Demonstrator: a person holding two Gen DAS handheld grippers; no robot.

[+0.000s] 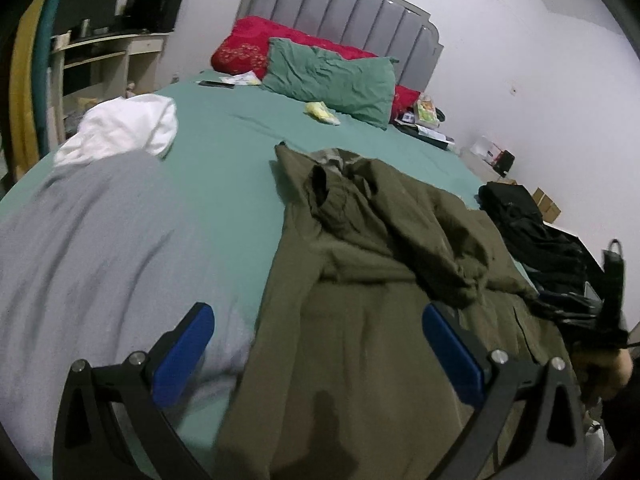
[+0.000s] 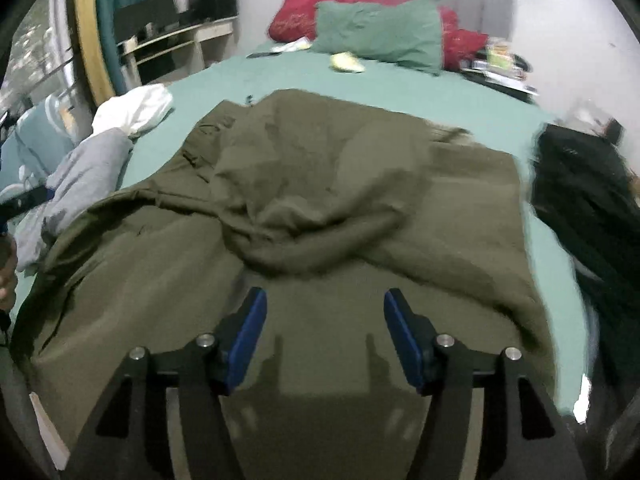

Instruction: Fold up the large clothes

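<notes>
An olive green jacket [image 1: 360, 264] lies spread on the teal bed, its sleeve folded across the body. It also fills the right wrist view [image 2: 320, 184], rumpled in the middle. My left gripper [image 1: 318, 316] is open and empty, hovering over the jacket's lower left edge. My right gripper [image 2: 325, 300] is open and empty, just above the jacket's lower part. The right gripper also shows at the right edge of the left wrist view [image 1: 612, 280].
A grey garment [image 1: 92, 248] and a white one [image 1: 120, 128] lie left of the jacket. A black garment [image 1: 532, 228] lies at the bed's right edge. A green pillow [image 1: 332, 76] and red pillow [image 1: 244, 44] sit by the headboard. Shelves [image 1: 100, 60] stand far left.
</notes>
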